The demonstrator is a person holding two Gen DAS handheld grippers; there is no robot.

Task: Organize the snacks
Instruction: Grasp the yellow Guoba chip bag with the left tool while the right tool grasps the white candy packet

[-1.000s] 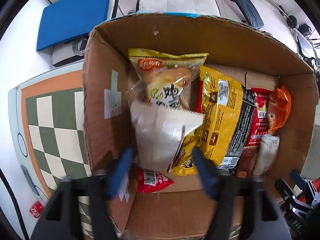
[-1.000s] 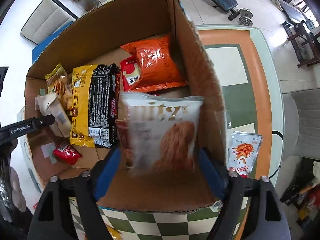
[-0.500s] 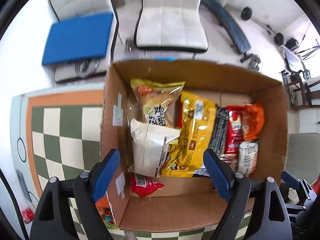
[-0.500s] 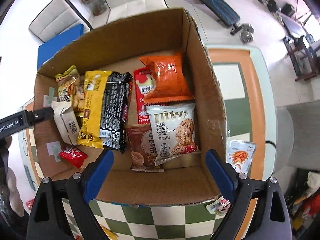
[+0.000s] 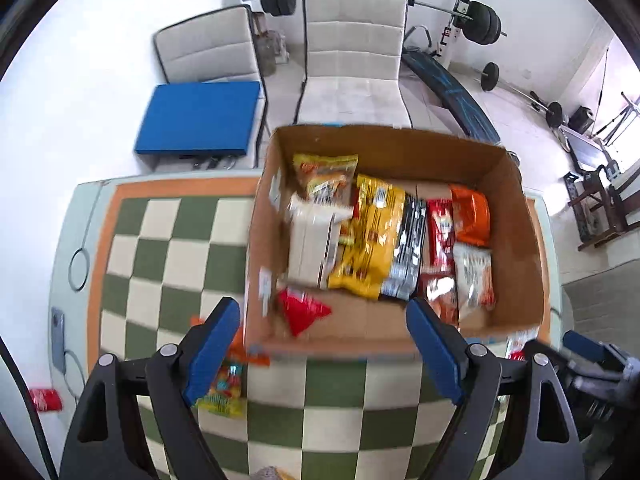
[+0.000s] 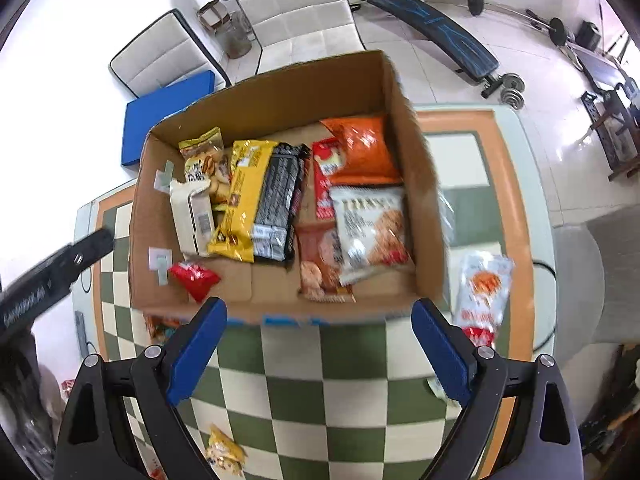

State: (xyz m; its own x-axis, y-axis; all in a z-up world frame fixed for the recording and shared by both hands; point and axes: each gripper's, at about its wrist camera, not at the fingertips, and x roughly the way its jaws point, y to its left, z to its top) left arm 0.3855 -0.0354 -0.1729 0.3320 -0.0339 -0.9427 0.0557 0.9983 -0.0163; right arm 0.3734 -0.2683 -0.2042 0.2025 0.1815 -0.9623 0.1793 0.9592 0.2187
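My L tongs (image 5: 324, 350) & R tongs (image 6: 320, 350): both spread wide, empty, above checkered worktop (image 6: 320, 400). Snack packs (image 6: 256, 204) lie inside cardboard box (image 6: 280, 92); one pouch (image 6: 482, 292) beside box.

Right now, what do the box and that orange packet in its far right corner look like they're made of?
The box looks like plain brown corrugated cardboard, matte, with creased flaps and tape patches inside. The orange packet looks like glossy plastic or foil film, since it crinkles and throws bright highlights; which one is unclear.
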